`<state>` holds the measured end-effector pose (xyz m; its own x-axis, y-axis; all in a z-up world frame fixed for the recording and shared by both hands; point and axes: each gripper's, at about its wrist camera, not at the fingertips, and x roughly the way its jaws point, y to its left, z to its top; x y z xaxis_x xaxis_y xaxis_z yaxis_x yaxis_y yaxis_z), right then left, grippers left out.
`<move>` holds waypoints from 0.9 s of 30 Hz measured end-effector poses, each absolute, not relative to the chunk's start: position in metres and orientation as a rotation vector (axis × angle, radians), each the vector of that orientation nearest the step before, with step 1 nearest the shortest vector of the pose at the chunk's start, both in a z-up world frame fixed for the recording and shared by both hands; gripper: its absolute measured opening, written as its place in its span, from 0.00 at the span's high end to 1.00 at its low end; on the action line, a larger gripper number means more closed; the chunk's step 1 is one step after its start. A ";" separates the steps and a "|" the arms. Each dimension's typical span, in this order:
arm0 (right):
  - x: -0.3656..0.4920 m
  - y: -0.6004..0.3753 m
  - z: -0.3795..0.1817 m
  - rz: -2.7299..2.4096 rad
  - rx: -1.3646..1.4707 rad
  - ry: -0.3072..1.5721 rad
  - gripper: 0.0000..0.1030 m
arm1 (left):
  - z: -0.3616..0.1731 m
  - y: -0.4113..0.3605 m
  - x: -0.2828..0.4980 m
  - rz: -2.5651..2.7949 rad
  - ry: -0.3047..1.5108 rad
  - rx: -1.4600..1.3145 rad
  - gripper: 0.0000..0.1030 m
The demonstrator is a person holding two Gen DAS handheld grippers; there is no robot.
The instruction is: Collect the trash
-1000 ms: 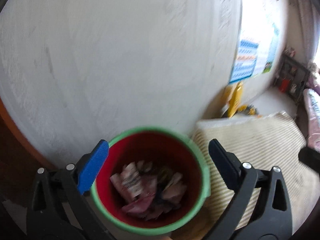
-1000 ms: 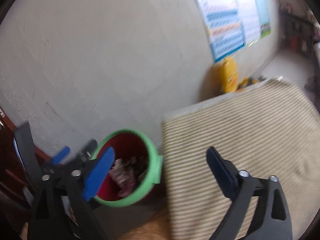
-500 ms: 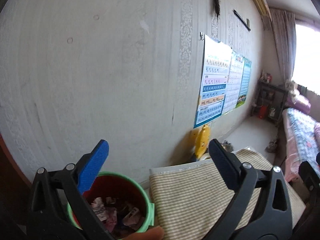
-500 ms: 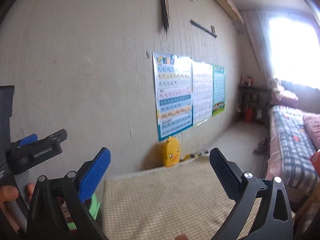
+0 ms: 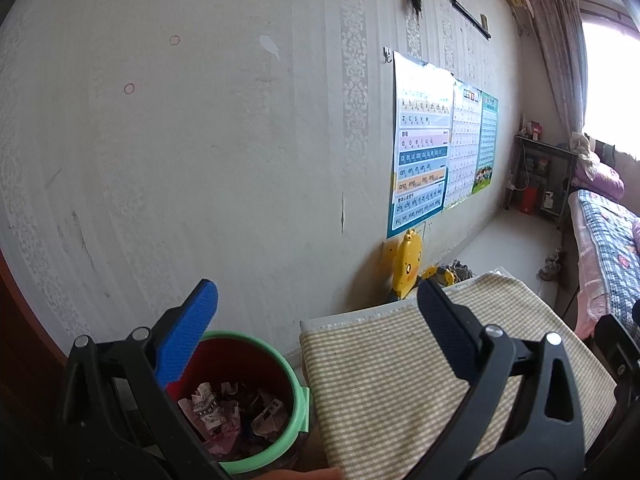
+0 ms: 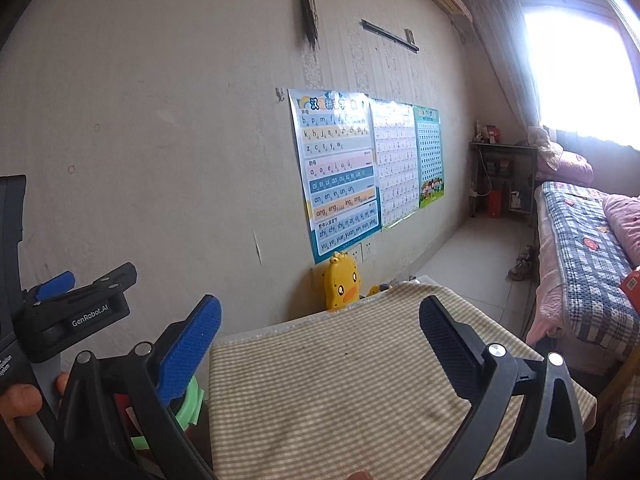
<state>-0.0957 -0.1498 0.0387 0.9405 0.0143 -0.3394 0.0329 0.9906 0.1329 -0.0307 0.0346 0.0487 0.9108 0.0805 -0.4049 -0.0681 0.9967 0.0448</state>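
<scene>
A red bin with a green rim (image 5: 298,396) stands on the floor by the wall, left of the table. Crumpled paper trash (image 5: 228,412) lies inside it. My left gripper (image 5: 320,332) is open and empty, raised above the bin and the table's left edge. My right gripper (image 6: 320,336) is open and empty above the table. In the right wrist view only a part of the bin's green rim (image 6: 192,396) shows behind the blue finger, and the left gripper's body (image 6: 76,312) is at the far left.
A table with a checked beige cloth (image 5: 400,376) (image 6: 340,380) stands against the wall. A yellow duck toy (image 6: 342,286) is behind it, under wall posters (image 6: 340,168). A bed (image 6: 588,256) lies at the right, a shelf (image 6: 500,176) at the back.
Both grippers have lifted and tilted up from the bin. The bin has dropped to the lower left of both views, and the wall, posters and room have come into sight.
</scene>
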 end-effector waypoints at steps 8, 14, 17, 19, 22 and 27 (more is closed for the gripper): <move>-0.097 -0.150 0.035 -0.010 0.146 0.362 0.07 | 0.043 0.033 -0.032 0.085 0.432 0.045 0.05; -0.098 -0.150 0.032 -0.007 0.150 0.375 0.07 | 0.037 0.031 -0.030 0.095 0.446 0.059 0.05; -0.097 -0.149 0.031 -0.005 0.147 0.382 0.07 | 0.036 0.032 -0.029 0.093 0.453 0.058 0.05; -0.096 -0.148 0.030 -0.003 0.147 0.387 0.07 | 0.034 0.033 -0.030 0.092 0.457 0.059 0.05; -0.096 -0.147 0.028 0.001 0.147 0.394 0.07 | 0.032 0.033 -0.029 0.091 0.466 0.063 0.05; -0.095 -0.148 0.026 0.004 0.149 0.404 0.07 | 0.029 0.035 -0.027 0.091 0.484 0.059 0.05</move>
